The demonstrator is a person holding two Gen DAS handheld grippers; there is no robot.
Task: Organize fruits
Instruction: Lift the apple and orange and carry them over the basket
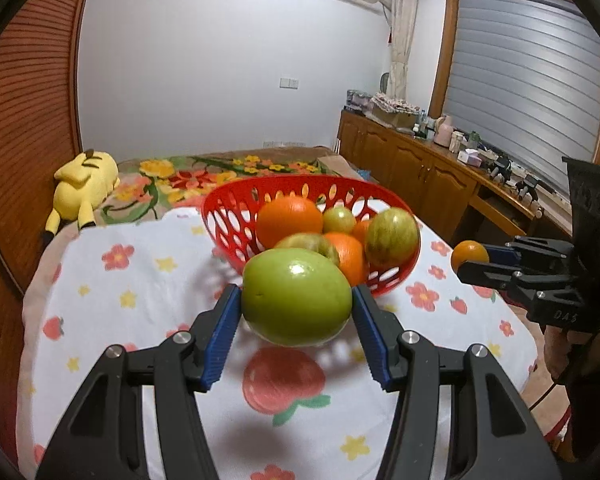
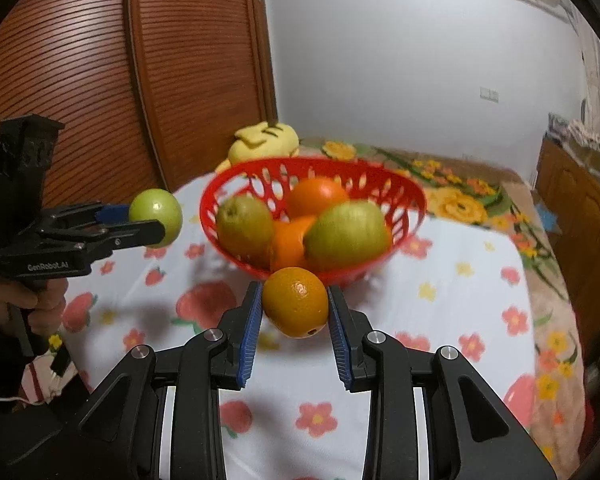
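Left tongs (image 1: 296,312) and right tongs (image 2: 295,307) both clamp fruit, raised.

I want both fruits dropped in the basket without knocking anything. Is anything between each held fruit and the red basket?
Nothing visible stands between them. The green apple in the left gripper and the orange in the right gripper are both just short of the red basket. The basket is already heaped with fruit, though.

front: red basket (image 1: 236,216) heaped with fruit | sides: bare tablecloth (image 1: 140,280) | top open
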